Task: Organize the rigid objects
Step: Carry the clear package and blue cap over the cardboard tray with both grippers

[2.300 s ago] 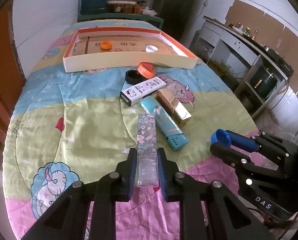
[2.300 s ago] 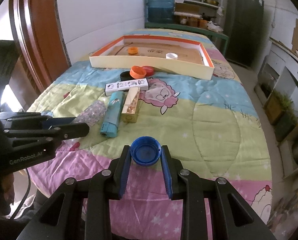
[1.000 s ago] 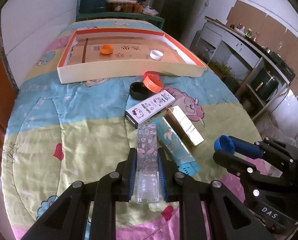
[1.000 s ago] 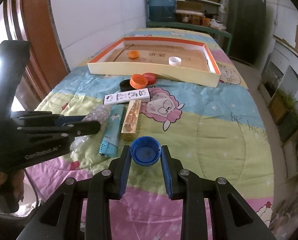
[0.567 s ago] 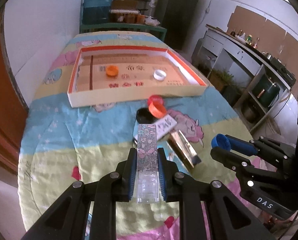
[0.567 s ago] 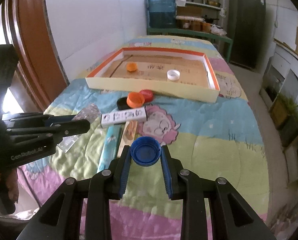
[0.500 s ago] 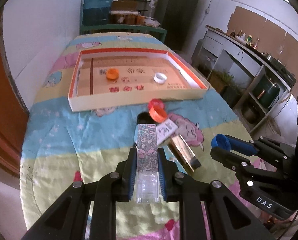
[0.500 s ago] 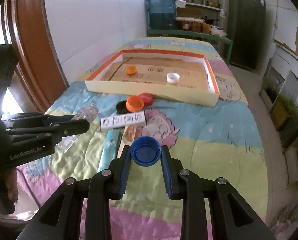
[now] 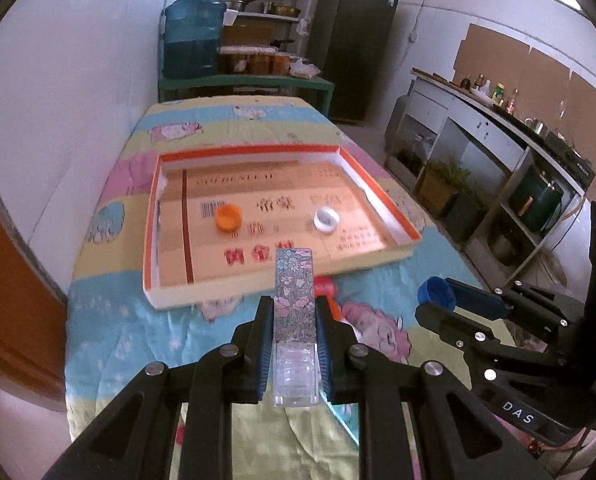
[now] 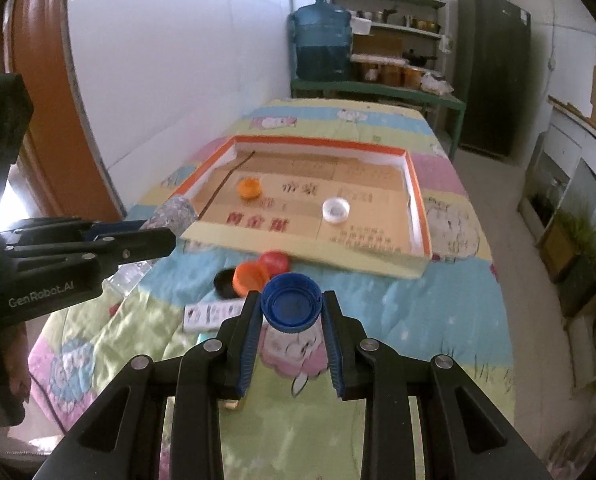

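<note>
My left gripper (image 9: 294,322) is shut on a long clear box with a floral print (image 9: 294,292) and holds it above the quilt, its far end over the near wall of the shallow orange-rimmed cardboard tray (image 9: 377,196). My right gripper (image 10: 292,310) is shut on a blue bottle cap (image 10: 292,304), in the air short of the tray (image 10: 419,204). An orange cap (image 9: 228,217) and a white cap (image 9: 326,219) lie in the tray. The right gripper also shows in the left wrist view (image 9: 435,300), and the left gripper in the right wrist view (image 10: 166,226).
On the quilt before the tray lie an orange cap (image 10: 250,274), a red cap (image 10: 276,261), a black cap (image 10: 224,280) and a white printed box (image 10: 212,314). A wall runs along the left. A counter (image 9: 497,128) stands to the right, shelves and a water jug (image 9: 194,36) behind.
Both grippers have lifted and moved forward toward the tray with their loads still held. The floral box came up off the quilt. The loose boxes have slid below the grippers.
</note>
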A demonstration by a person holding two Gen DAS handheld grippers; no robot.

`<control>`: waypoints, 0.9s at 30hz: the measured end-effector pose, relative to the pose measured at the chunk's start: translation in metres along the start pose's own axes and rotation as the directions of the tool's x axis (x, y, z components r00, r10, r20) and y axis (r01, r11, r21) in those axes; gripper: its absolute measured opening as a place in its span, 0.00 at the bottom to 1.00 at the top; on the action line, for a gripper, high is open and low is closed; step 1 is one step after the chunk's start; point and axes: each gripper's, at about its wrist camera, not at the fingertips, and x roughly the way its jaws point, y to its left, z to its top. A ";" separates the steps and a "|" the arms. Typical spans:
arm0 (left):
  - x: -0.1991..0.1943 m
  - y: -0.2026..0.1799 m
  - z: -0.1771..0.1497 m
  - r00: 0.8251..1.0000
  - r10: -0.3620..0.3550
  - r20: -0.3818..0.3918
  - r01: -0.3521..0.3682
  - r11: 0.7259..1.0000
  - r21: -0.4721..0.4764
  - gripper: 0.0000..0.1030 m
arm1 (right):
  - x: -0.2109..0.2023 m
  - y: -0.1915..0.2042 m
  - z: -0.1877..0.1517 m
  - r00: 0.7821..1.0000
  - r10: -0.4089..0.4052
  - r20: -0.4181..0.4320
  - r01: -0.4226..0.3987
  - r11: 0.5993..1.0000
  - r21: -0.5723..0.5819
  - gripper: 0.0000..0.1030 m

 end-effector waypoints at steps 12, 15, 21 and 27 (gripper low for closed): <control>0.019 0.011 0.053 0.999 0.021 0.047 -0.020 1.000 -0.012 0.20 | 0.018 -0.021 0.049 0.998 -0.016 0.054 0.016 1.000 -0.001 0.29; 0.027 0.014 0.066 0.999 0.021 0.050 -0.020 1.000 -0.011 0.20 | 0.026 -0.031 0.060 0.998 -0.021 0.057 0.021 1.000 0.004 0.29; 0.050 0.014 0.088 0.999 0.013 0.035 -0.013 1.000 0.007 0.20 | 0.044 -0.049 0.082 0.998 -0.026 0.054 0.025 1.000 0.016 0.29; 0.077 0.020 0.108 1.000 0.012 0.009 -0.012 1.000 0.008 0.20 | 0.068 -0.068 0.100 0.999 -0.022 0.029 0.021 0.999 0.028 0.29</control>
